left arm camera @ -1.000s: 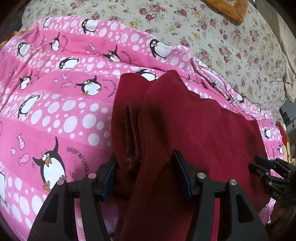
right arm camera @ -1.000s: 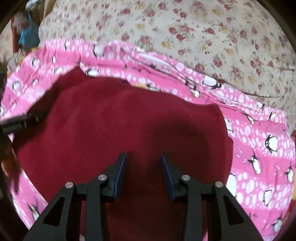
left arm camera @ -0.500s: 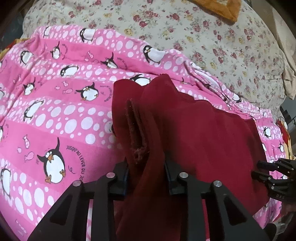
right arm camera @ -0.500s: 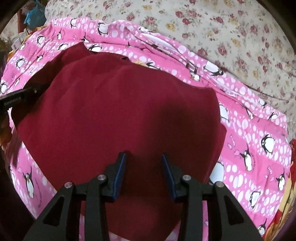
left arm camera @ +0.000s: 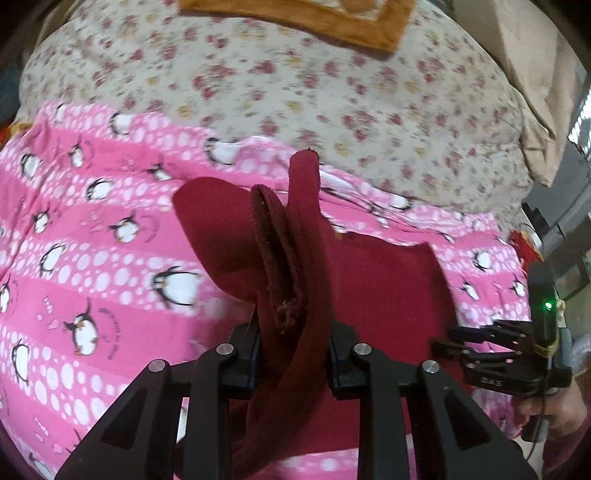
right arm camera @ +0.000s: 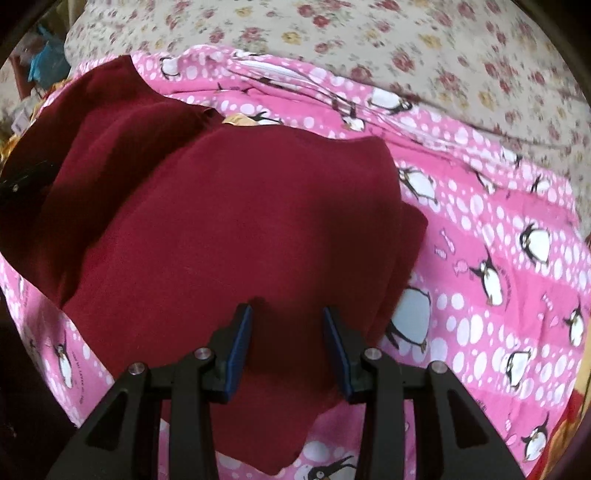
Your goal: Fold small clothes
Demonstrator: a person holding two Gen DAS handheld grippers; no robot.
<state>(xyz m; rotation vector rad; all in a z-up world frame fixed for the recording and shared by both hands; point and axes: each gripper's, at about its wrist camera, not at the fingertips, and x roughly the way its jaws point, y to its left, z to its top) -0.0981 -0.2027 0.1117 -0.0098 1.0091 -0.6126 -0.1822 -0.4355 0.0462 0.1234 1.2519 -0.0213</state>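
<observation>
A dark red garment (left arm camera: pixel 376 291) lies on the pink penguin blanket (left arm camera: pixel 92 258). My left gripper (left arm camera: pixel 293 347) is shut on a bunched edge of the garment, with a frayed seam standing up between the jaws, and lifts that edge off the blanket. In the right wrist view the garment (right arm camera: pixel 229 229) is spread wide with its left part raised. My right gripper (right arm camera: pixel 288 343) is open just above the garment's near part, holding nothing. It also shows at the right edge of the left wrist view (left arm camera: pixel 447 341).
A floral bedsheet (left arm camera: pixel 332 96) covers the bed beyond the blanket, with an orange-brown cloth (left arm camera: pixel 303 18) at the far side. The penguin blanket (right arm camera: pixel 498 266) extends to the right of the garment. Clutter sits past the bed's far left corner (right arm camera: pixel 40 70).
My left gripper closed on the garment's edge and lifted it up and away from the blanket. My right gripper stayed open and rose, so more of the garment shows.
</observation>
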